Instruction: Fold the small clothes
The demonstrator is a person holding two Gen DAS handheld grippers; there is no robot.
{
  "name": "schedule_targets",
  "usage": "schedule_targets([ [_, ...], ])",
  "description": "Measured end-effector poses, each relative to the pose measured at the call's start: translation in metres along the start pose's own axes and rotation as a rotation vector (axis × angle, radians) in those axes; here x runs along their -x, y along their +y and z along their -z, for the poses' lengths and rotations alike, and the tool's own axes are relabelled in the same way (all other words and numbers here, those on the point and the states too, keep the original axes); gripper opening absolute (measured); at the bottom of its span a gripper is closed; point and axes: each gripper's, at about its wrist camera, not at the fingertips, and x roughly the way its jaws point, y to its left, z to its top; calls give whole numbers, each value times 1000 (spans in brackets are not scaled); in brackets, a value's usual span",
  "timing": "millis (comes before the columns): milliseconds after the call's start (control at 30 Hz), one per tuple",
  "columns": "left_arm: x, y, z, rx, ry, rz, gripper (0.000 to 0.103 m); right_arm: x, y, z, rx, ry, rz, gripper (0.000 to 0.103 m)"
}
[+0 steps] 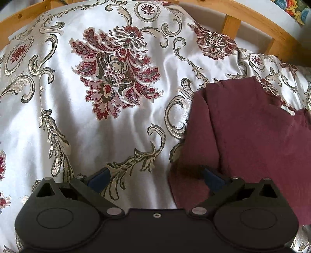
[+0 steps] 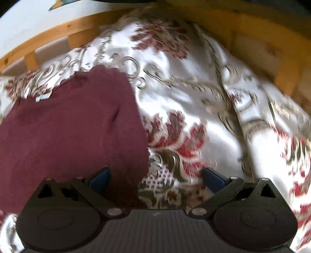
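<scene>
While both grippers hang wide open and empty, the maroon garment [image 1: 243, 132] lies ahead-right of the left gripper [image 1: 155, 175] and ahead-left of the right gripper [image 2: 155, 175], on the bedspread [image 1: 97, 126]. Being soft, light and limp, it is probably best pinched at an edge or corner.

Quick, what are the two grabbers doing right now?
Left gripper: open, holding nothing, beside the maroon garment.
Right gripper: open, holding nothing, over the garment's edge.

Wooden-framed bed [image 1: 252, 14] under floral satin bedspread [image 1: 58, 109], maroon garment [image 1: 248, 136] directly on it
</scene>
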Motion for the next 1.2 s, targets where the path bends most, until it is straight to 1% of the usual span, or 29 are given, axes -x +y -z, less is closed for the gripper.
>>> schedule_targets([
  [200,1,-2,3,-17,10,-7,102,2,0,5,-18,15,3,103],
  [267,4,-3,3,-25,4,12,102,3,0,5,-21,14,2,103],
  [433,16,-8,6,-45,-42,91,102,5,-2,3,-43,6,-1,103],
  [533,16,-15,8,-87,-28,114,102,7,-2,2,-47,-9,5,103],
  [600,13,-22,10,-122,-9,107,102,10,3,2,-24,-37,20,103],
  [700,6,-27,13,-155,27,74,102,21,15,2,44,-120,21,103],
  [800,1,-24,13,-150,56,57,102,33,30,3,116,-203,-24,103],
  [867,0,-23,13,-146,66,54,102,38,44,4,187,-247,-54,103],
  [1067,0,-26,13,-152,76,31,102,42,98,26,465,-363,-89,103],
  [1133,2,-28,14,-163,69,23,102,43,116,31,527,-405,-114,103],
  [1200,6,-28,14,-165,62,22,102,43,129,34,562,-428,-134,103],
])
